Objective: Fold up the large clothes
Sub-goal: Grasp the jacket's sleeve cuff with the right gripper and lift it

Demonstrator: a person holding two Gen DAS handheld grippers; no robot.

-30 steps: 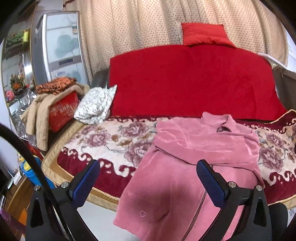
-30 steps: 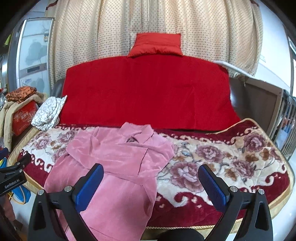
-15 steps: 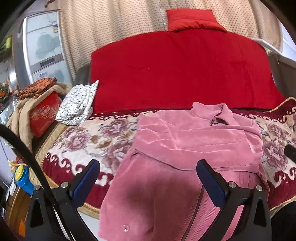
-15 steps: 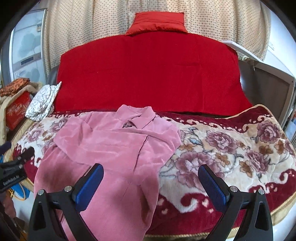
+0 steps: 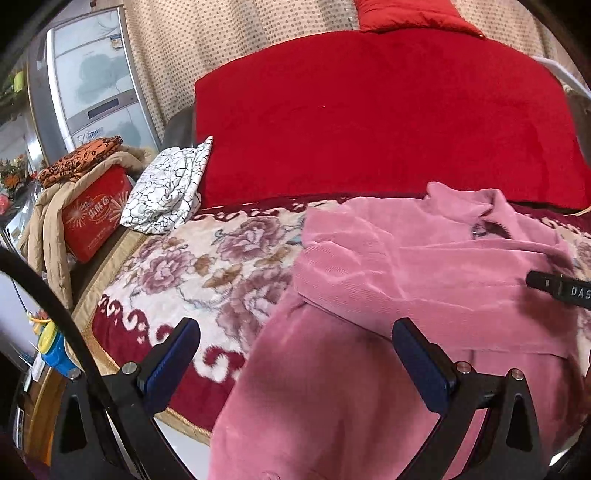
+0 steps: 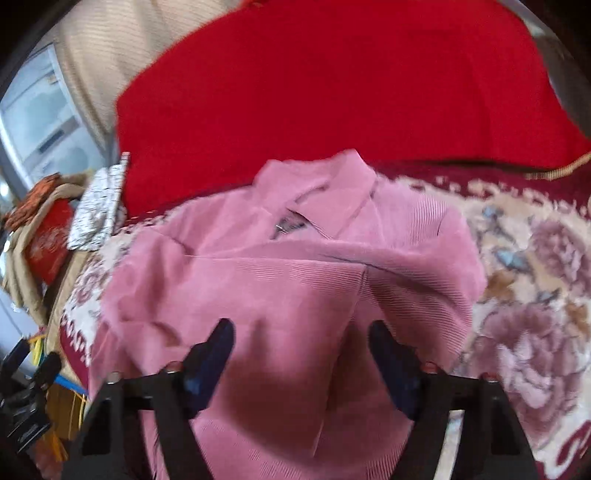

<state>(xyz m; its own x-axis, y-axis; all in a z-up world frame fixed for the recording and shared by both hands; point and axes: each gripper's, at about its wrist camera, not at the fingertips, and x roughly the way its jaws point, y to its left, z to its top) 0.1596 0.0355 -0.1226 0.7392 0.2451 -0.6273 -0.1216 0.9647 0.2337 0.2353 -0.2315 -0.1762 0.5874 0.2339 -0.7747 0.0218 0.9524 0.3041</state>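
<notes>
A pink corduroy jacket (image 5: 413,280) lies on a sofa seat covered by a floral blanket (image 5: 207,266), collar toward the red backrest, both sleeves folded across its chest, its lower part hanging over the seat's front edge. My left gripper (image 5: 295,350) is open just above the jacket's left side, nothing between its blue pads (image 5: 421,362). In the blurred right wrist view the jacket (image 6: 295,288) fills the middle. My right gripper (image 6: 301,343) hovers low over its chest with its jaws closing; cloth lies under them, not pinched. The right gripper's black tip (image 5: 554,288) shows in the left wrist view.
A red throw (image 5: 369,122) covers the sofa back, a red cushion (image 5: 406,14) on top. A white crackle-patterned cloth (image 5: 170,192) lies at the seat's left end. Left of the sofa stand a red box (image 5: 94,218) draped with a tan coat and a grey cabinet (image 5: 92,85).
Both grippers have come closer and lower over the jacket. The right one swung left over the jacket's chest, and its jaws have narrowed. The left gripper stays wide open.
</notes>
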